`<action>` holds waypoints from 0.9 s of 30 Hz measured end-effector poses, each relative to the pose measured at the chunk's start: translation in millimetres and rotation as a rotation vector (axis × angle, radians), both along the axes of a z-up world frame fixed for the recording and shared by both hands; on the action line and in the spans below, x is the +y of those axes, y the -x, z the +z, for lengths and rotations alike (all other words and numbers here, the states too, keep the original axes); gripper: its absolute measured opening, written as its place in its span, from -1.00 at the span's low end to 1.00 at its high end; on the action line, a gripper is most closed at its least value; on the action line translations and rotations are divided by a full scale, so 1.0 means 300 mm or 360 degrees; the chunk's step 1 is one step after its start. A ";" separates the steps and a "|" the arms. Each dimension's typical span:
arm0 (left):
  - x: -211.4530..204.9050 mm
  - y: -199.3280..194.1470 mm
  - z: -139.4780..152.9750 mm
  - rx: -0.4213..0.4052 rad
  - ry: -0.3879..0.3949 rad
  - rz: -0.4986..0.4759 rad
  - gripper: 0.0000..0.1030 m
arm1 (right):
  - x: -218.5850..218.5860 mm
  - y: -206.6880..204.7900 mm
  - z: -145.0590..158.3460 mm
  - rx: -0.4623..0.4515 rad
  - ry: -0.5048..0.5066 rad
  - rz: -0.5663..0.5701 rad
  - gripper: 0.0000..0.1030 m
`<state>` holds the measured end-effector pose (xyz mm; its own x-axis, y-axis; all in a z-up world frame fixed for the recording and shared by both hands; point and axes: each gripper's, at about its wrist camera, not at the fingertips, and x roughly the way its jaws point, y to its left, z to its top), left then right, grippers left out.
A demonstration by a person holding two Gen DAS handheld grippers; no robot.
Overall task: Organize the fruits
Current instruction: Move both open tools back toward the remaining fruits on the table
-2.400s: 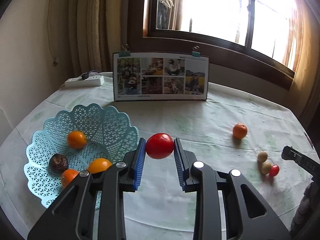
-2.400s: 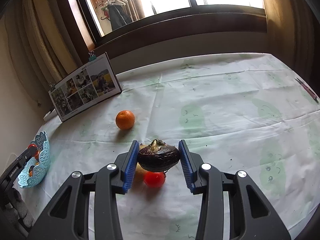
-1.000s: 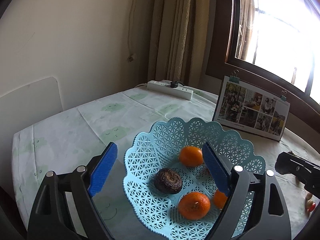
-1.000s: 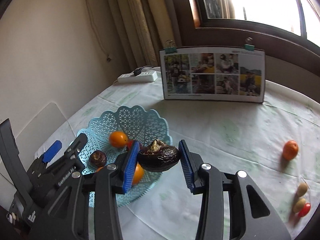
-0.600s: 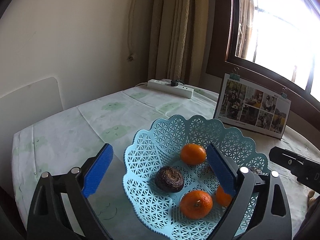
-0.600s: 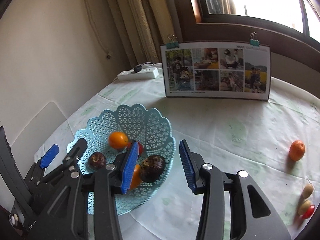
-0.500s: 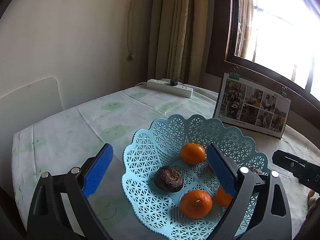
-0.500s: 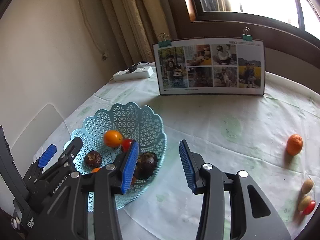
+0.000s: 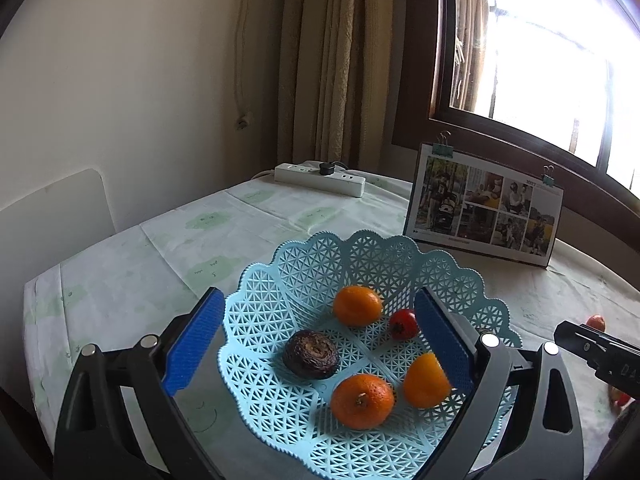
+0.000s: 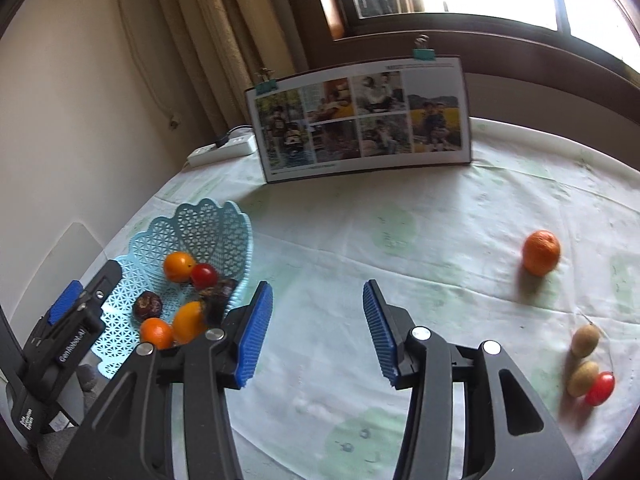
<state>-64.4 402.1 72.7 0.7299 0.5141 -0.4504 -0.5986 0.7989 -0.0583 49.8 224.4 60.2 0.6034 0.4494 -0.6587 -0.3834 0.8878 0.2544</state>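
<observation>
table point(image 10: 440, 216) | both fingers spread, empty | right view only: loose orange point(image 10: 540, 252)

The basket point(image 9: 460, 280) is pale blue openwork plastic. The tablecloth point(image 10: 400, 232) looks like matt printed cloth. The tomato point(image 10: 204, 275) is smooth and glossy. Ribbed blue pads point(image 10: 256, 332) line matt black plastic. The window frame point(image 9: 520, 140) is dark wood.

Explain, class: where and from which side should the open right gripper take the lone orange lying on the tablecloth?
Grip the orange across its widest middle, coming from above with the right gripper. It is round and sits alone on the tablecloth, so both sides look clear for a finger.
</observation>
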 end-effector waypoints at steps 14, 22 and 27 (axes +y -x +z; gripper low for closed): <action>-0.171 -0.060 0.037 0.0040 -0.0063 -0.0214 0.93 | -0.398 0.042 -0.053 0.0026 0.0061 -0.0343 -0.07; -0.282 -0.099 0.045 0.0074 -0.0105 -0.0333 0.94 | -0.620 0.091 -0.095 0.0049 0.0155 -0.0465 -0.08; -0.361 -0.127 0.044 0.0104 -0.0116 -0.0423 0.94 | -0.681 0.100 -0.126 0.0075 0.0159 -0.0477 -0.09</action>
